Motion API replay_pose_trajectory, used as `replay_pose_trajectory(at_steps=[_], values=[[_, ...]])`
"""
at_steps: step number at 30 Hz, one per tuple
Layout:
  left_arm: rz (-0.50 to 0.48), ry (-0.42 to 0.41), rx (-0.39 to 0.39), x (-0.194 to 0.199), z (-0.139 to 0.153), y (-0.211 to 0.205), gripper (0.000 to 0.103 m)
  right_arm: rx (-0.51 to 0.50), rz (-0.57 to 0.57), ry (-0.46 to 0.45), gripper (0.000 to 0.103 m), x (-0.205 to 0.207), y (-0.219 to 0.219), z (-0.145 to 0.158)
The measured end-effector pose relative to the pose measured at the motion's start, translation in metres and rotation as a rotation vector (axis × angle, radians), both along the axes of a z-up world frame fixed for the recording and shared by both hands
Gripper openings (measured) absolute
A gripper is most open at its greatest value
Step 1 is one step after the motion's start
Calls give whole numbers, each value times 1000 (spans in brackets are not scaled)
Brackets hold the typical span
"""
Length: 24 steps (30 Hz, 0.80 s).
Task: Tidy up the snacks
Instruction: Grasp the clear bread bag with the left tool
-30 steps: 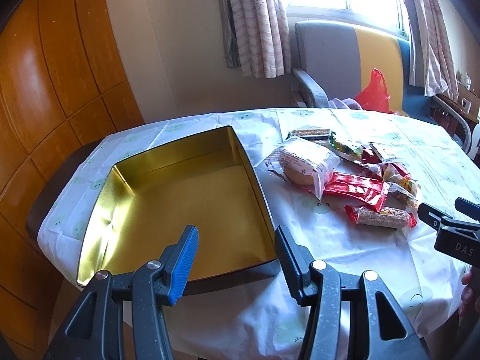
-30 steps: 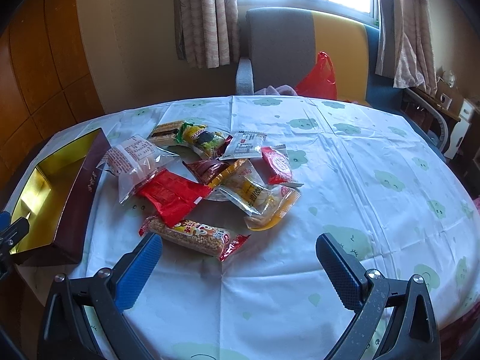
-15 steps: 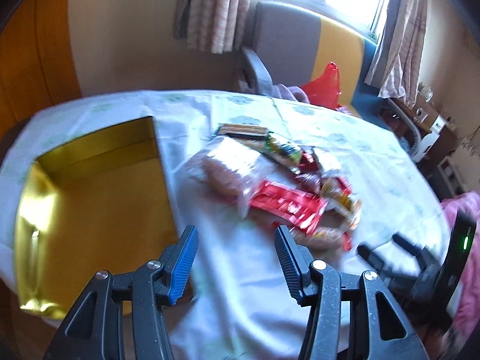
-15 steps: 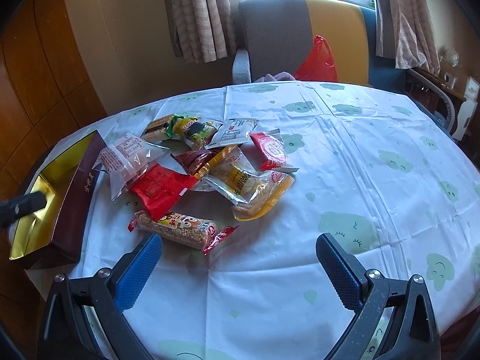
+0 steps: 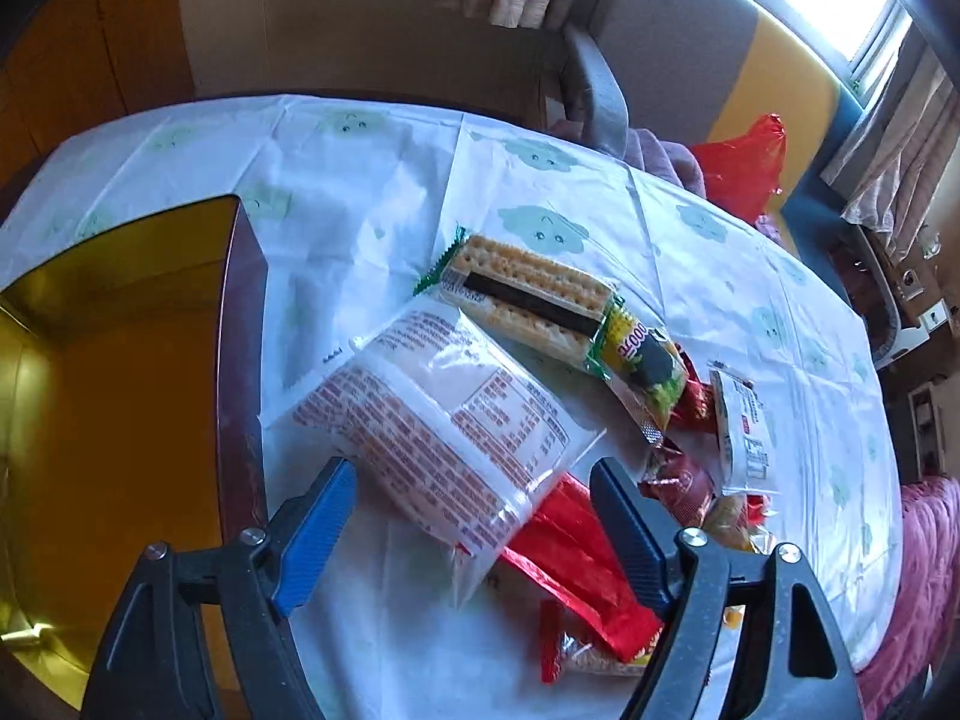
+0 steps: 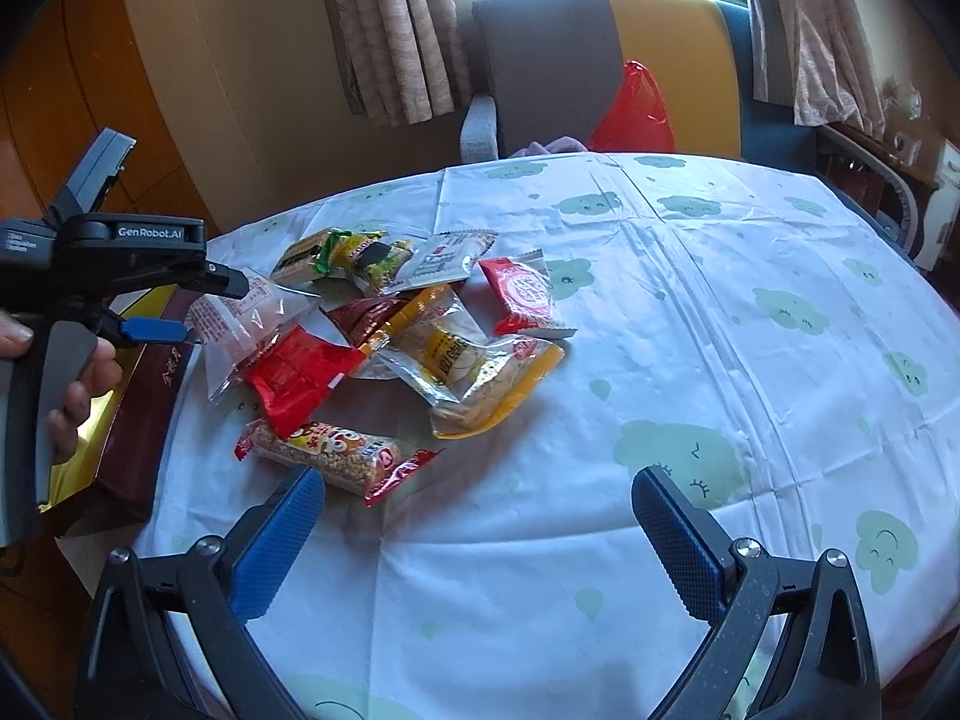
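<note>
A pile of snack packets lies on the white clouded tablecloth [image 6: 660, 360]. My left gripper [image 5: 474, 480] is open, its jaws on either side of the near end of a clear bread packet with orange print [image 5: 444, 420], also in the right wrist view [image 6: 240, 324]. Beside that packet lie a cracker pack [image 5: 528, 294], a red wrapper [image 5: 576, 564] and a grain bar [image 6: 330, 450]. The gold-lined box [image 5: 120, 384] stands open left of the pile. My right gripper [image 6: 480, 516] is open and empty above bare cloth, near the grain bar.
A grey and yellow armchair [image 6: 600, 72] with a red plastic bag [image 6: 630, 108] stands behind the table. Wooden wall panels lie to the left. The table's right half [image 6: 780, 312] holds only cloth. The box's dark side wall [image 6: 144, 414] sits at the table's left edge.
My left gripper has swung right from over the gold box to the snack pile and now straddles the bread packet. My right gripper has drawn slightly closer to the pile, still open.
</note>
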<state>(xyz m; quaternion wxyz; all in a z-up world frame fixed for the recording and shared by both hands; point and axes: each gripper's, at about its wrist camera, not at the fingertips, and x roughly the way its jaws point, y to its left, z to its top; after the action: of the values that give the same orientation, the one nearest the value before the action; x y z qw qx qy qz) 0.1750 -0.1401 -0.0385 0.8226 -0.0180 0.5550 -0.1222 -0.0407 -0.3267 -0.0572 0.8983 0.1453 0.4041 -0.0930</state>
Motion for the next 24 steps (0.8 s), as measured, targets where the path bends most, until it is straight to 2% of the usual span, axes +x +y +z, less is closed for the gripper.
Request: replay_pose_trajectory(at_steps=[2,11,20,22,24], values=[[-1,-10,22,-2,-1,-2,82,6,-6,1,103,0,-4,-2],[19,-24,22,12,-10,-10,83,23,-7,26,103,5,-8,-13],[15,-51,57,31,-24,-20,83,36,-2,42,103,8,-9,-18],[10,-65,62,31,-26,-21,79,40,2,43,103,8,-9,-19],[3,-108,67,26,-24,-19,67,41,5,38,103,8,-9,-18]])
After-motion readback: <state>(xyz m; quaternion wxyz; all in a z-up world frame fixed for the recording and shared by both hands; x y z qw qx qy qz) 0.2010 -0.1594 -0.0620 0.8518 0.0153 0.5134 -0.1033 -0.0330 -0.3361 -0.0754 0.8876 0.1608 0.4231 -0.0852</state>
